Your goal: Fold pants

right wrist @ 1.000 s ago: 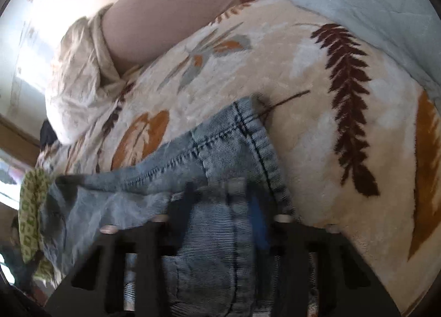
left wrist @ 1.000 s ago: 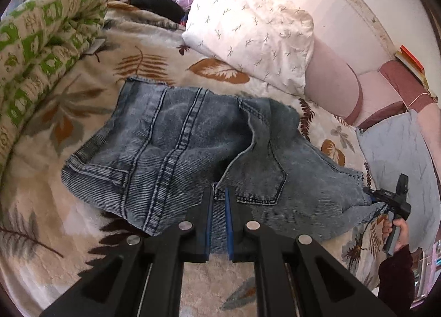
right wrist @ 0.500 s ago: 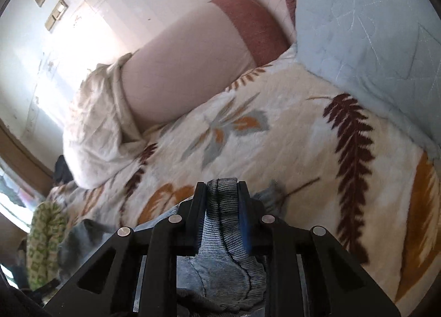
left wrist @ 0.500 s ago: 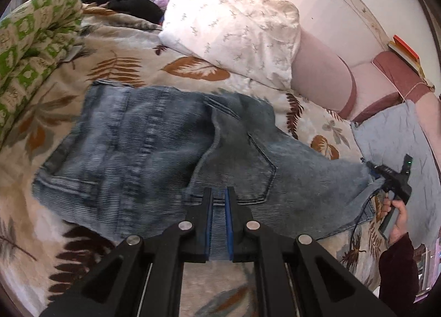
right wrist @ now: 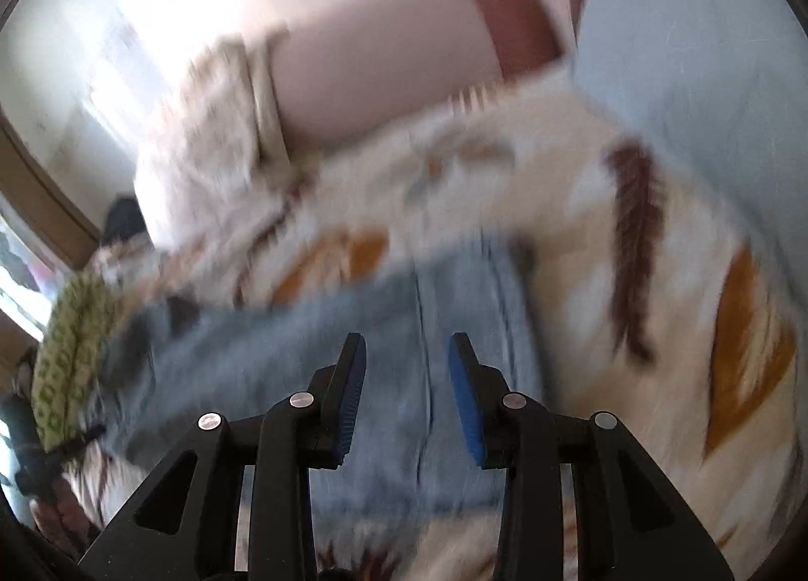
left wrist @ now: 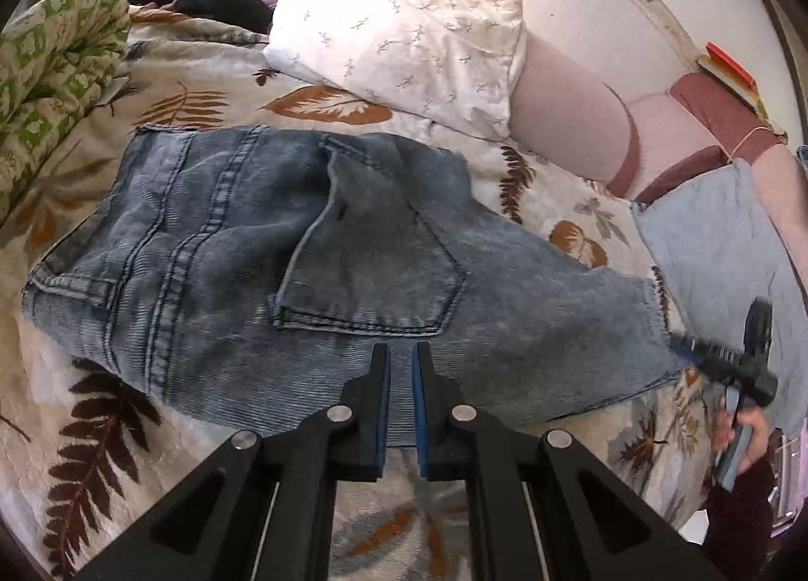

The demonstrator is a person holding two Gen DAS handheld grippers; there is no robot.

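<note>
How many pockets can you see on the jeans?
2. One big back pocket sits mid-jeans, just ahead of the left tongs; another's corner peeks out at the left edge. More may be hidden underneath.

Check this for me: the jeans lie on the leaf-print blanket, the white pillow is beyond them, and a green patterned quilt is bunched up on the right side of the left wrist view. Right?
One thing is wrong. In the left wrist view the green quilt is bunched on the left side, not the right. The rest holds: the jeans lie on the leaf-print blanket, with the white pillow beyond them.
</note>
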